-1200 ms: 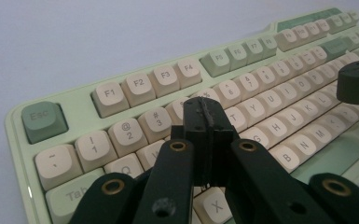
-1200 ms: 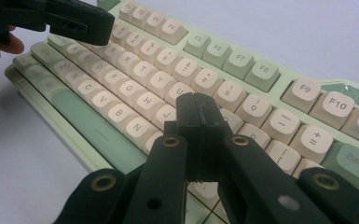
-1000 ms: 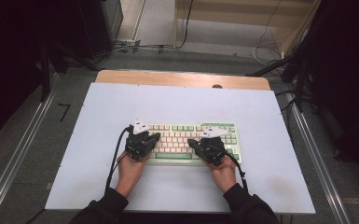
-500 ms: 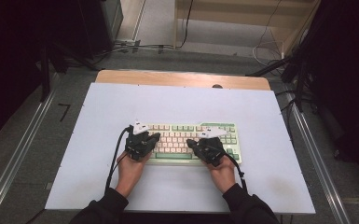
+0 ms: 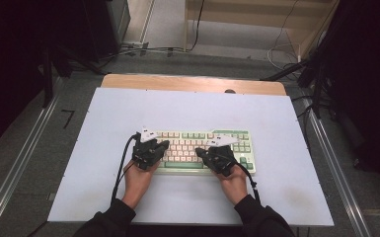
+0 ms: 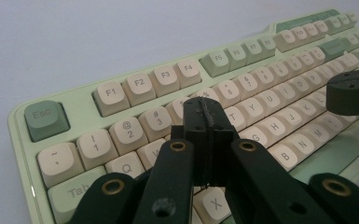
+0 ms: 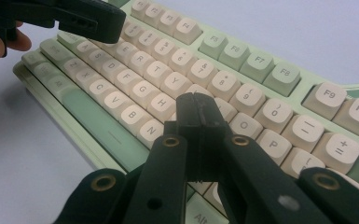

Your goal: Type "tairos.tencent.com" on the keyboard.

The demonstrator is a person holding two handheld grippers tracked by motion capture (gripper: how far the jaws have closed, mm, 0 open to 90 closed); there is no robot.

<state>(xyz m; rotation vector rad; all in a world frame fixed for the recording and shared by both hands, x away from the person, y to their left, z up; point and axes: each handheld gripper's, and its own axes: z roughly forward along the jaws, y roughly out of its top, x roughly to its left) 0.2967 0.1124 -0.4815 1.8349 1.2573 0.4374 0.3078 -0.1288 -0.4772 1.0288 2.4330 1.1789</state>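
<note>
A pale green keyboard (image 5: 197,136) with cream and green keys lies on the white table top (image 5: 192,108), nearer its front. My left gripper (image 5: 164,144) hovers over the keyboard's left half, jaws shut with nothing between them; its tip (image 6: 204,106) sits just above the keys near the number and letter rows of the keyboard (image 6: 121,88). My right gripper (image 5: 199,152) is over the middle-right keys, also shut and empty, its tip (image 7: 196,103) close above the letter keys of the keyboard (image 7: 242,60). Whether either tip touches a key I cannot tell.
The white top rests on a wooden table (image 5: 192,83) with metal rails (image 5: 19,163) at both sides. Cables (image 5: 281,49) lie on the floor beyond the table. The other gripper's jaw (image 6: 352,91) shows at the right of the left gripper view.
</note>
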